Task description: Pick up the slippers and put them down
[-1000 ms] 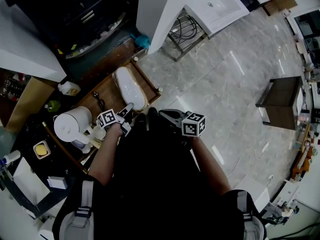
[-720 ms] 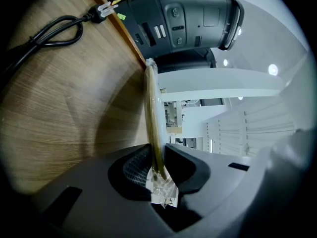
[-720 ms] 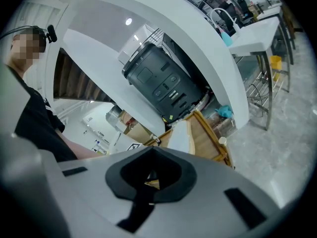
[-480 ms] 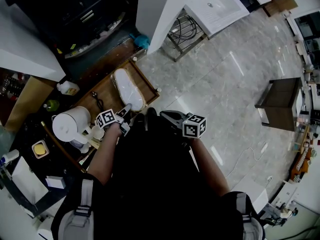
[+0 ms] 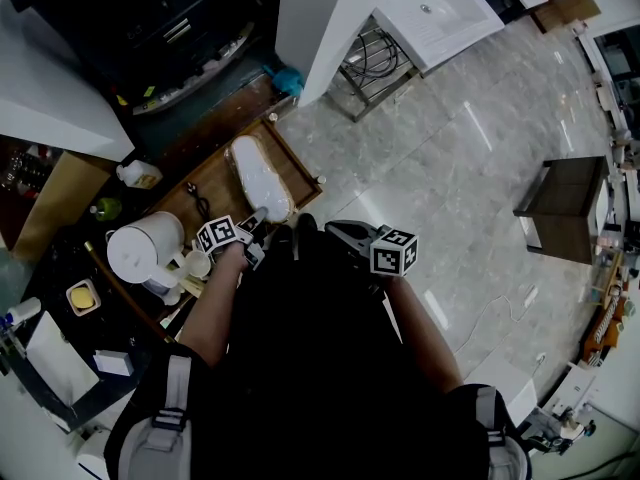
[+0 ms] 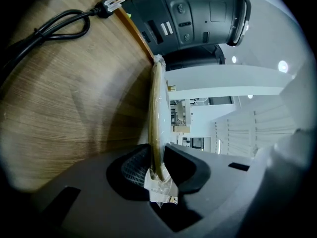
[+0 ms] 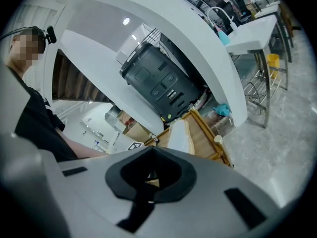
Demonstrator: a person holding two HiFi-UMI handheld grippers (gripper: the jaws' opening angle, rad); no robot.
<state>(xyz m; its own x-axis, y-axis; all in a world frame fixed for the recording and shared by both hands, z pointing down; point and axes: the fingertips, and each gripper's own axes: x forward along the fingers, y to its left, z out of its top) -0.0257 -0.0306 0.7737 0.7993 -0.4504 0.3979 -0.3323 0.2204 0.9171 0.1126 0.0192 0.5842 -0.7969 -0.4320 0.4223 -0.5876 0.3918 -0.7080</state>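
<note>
A pair of white slippers (image 5: 260, 176) wrapped in clear plastic lies over a wooden tray (image 5: 298, 153) in the head view. My left gripper (image 5: 255, 218) is shut on the near end of the pack. In the left gripper view the slippers (image 6: 157, 113) stand edge-on, thin and tan-edged, pinched between the pads of the left gripper (image 6: 157, 170), with crumpled plastic hanging from the pinch. My right gripper (image 5: 330, 230) hovers just right of the left one, shut and empty. The right gripper view shows the right gripper (image 7: 151, 177) with its pads together, and the slippers (image 7: 181, 135) lie beyond on the tray (image 7: 210, 140).
A black cable (image 6: 49, 26) lies on the tray's wood. A black appliance (image 7: 158, 86) sits under a white counter behind the tray. A white kettle (image 5: 145, 248) stands left of my left hand. A wire rack (image 5: 375, 63) and a dark stool (image 5: 565, 203) stand on the tiled floor.
</note>
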